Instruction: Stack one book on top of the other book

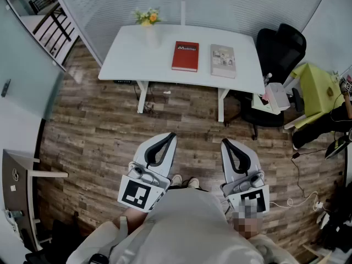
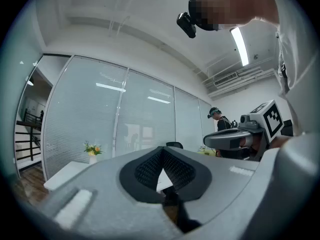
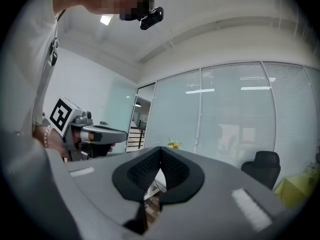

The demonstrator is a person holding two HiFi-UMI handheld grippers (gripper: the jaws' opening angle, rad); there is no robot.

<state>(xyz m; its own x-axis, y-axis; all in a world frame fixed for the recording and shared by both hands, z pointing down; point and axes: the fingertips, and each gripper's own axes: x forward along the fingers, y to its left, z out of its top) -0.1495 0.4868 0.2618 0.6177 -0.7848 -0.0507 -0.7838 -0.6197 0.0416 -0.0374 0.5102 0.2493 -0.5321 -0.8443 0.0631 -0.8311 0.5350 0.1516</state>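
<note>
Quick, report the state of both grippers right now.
Left gripper: closed, holding nothing.
Right gripper: closed, holding nothing.

1. Bright red with a bit of white lettering up top: the rectangular red-covered book [image 1: 185,56].
2. Pale grey-beige with a faint darker picture patch: the rectangular pale-covered book [image 1: 223,60].
3. Plain white all over, nothing fancy: the flat rectangular tabletop [image 1: 137,54].
4. Mixed brown and grey planks, pretty streaky: the wood-look floor [image 1: 99,131].
5. Light grey shells, black ribbed pads, black-and-white square markers: the left plastic gripper [image 1: 170,136] and right plastic gripper [image 1: 224,142].
6. Yellow and orange blooms, green leaves: the little flower bunch [image 1: 147,17].
7. Solid black: the padded office chair [image 1: 280,45].
</note>
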